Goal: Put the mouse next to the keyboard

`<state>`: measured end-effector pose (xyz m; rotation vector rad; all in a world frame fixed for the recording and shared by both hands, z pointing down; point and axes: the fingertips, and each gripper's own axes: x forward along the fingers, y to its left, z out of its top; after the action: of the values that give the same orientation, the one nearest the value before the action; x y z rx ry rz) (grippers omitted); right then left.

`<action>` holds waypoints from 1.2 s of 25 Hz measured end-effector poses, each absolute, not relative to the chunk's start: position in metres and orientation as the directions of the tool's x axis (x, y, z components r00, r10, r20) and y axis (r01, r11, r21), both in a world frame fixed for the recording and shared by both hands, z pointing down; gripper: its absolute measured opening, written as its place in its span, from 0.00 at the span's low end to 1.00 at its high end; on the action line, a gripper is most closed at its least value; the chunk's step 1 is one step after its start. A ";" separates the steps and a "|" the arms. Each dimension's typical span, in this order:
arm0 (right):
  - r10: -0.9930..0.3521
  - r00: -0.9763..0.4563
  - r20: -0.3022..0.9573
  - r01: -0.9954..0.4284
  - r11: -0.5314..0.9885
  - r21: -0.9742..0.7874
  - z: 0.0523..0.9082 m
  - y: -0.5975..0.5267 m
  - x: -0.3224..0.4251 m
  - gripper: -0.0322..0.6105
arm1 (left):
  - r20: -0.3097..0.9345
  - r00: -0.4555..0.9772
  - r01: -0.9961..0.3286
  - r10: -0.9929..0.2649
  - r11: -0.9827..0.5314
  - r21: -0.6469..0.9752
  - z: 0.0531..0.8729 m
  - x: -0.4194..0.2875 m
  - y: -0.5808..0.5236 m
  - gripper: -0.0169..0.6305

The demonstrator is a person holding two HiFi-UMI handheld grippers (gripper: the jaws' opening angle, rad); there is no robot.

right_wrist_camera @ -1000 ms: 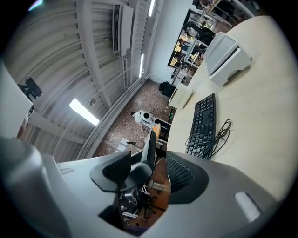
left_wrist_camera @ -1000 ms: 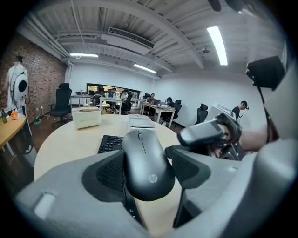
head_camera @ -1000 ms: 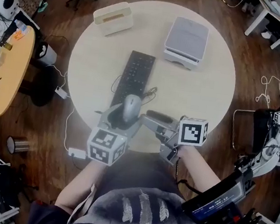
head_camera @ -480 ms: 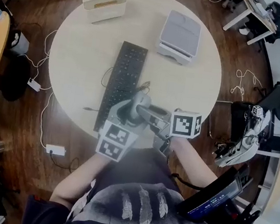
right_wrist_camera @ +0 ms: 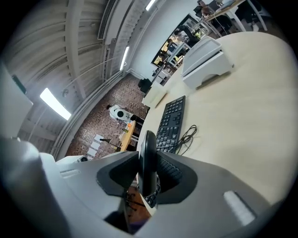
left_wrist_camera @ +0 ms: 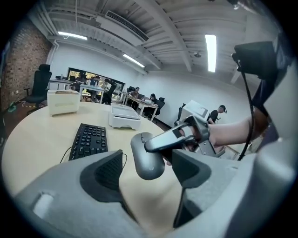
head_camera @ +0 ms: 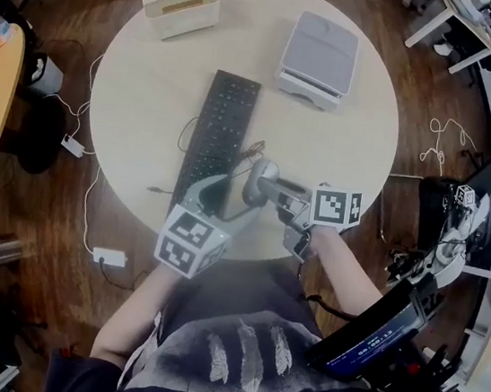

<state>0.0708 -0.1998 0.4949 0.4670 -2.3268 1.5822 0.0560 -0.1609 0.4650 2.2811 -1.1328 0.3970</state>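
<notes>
Change: dark grey oval mouse (head_camera: 259,176) had passed from left gripper (head_camera: 224,198) to right gripper (head_camera: 265,187) | right jaws were closing on it, held up just right of the black keyboard (head_camera: 217,137) | left jaws stood apart, empty | setting down remained.

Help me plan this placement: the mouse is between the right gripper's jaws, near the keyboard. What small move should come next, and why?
Probably finish the grip, then set the mouse on the table right of the keyboard. The right gripper is closing its jaws with the mouse edge-on between them, off the table; the left gripper is open, clear of it.
</notes>
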 end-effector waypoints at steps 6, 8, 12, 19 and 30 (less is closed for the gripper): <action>-0.064 -0.874 0.481 -0.476 0.306 -0.824 0.543 -0.218 0.098 0.23 | 0.548 0.541 -0.841 -0.638 -0.413 0.350 0.478 0.060 -0.163 0.54; -0.044 -0.870 0.491 -0.480 0.297 -0.825 0.555 -0.220 0.102 0.23 | 0.577 0.506 -0.863 -0.641 -0.378 0.336 0.485 0.059 -0.167 0.54; -0.023 -0.834 0.551 -0.527 0.322 -0.786 0.577 -0.229 0.112 0.24 | 0.622 0.422 -0.907 -0.660 -0.304 0.292 0.488 0.043 -0.175 0.53; 0.007 -0.805 0.594 -0.543 0.396 -0.741 0.589 -0.234 0.114 0.24 | 0.655 0.322 -0.947 -0.684 -0.223 0.232 0.482 0.014 -0.180 0.03; -0.138 -0.666 0.733 -0.644 0.603 -0.471 0.599 -0.251 0.132 0.35 | 0.639 0.347 -0.937 -0.686 -0.227 0.265 0.483 0.010 -0.182 0.03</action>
<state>0.1322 -0.2510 0.5985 0.6141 -2.1680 0.9878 0.0105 -0.1824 0.4828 1.9958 -1.4104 0.5240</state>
